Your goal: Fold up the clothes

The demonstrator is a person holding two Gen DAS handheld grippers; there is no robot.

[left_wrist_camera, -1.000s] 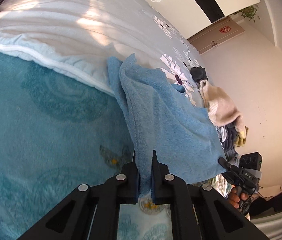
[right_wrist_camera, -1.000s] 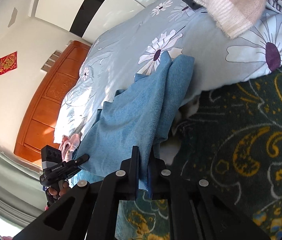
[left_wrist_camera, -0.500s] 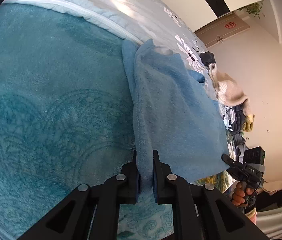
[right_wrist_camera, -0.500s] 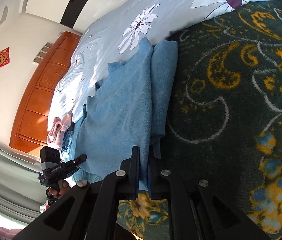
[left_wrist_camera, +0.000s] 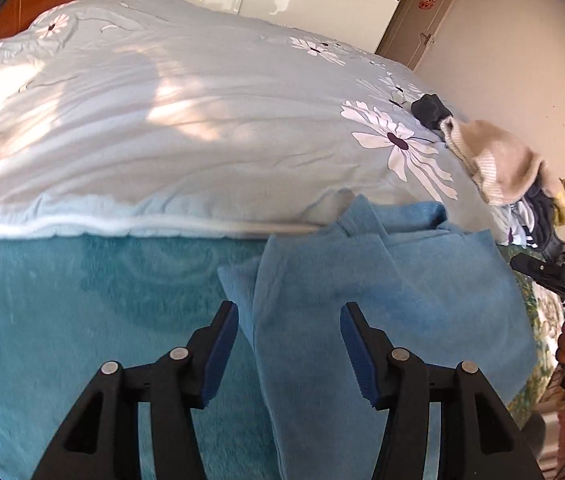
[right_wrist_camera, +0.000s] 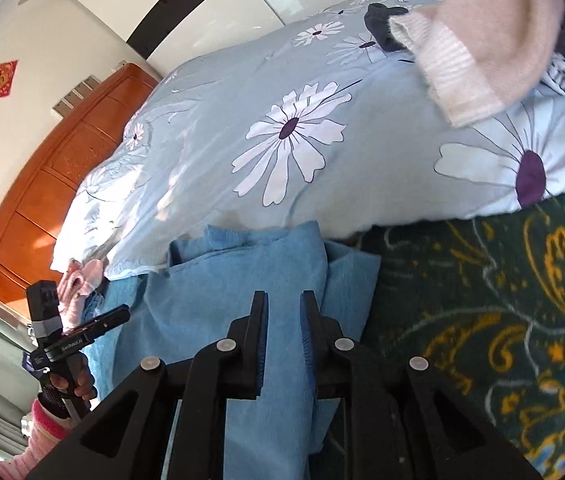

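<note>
A light blue towel (left_wrist_camera: 402, 300) lies folded on the bed, its far edge against the floral duvet (left_wrist_camera: 202, 120). My left gripper (left_wrist_camera: 288, 306) hovers over the towel's left fold. Its jaws are opening wide, the cloth lies beneath them and the pads do not touch it. In the right wrist view the same towel (right_wrist_camera: 222, 292) runs under my right gripper (right_wrist_camera: 283, 295). Those jaws are opening too, with a narrow gap and the cloth free below. Each gripper shows at the edge of the other's view: the right gripper (left_wrist_camera: 522, 262) and the left gripper (right_wrist_camera: 116, 314), both held by hands.
The towel rests on a teal blanket (left_wrist_camera: 62, 320) and a dark green patterned blanket (right_wrist_camera: 482, 300). A beige sweater (left_wrist_camera: 498, 160) tops a pile of clothes at the right. A wooden headboard (right_wrist_camera: 62, 180) and pink clothes (right_wrist_camera: 78, 284) lie at the left.
Both grippers, earlier shut on the towel's edge, have released it. The towel now lies on the bed, and both views have swung up toward the duvet.
</note>
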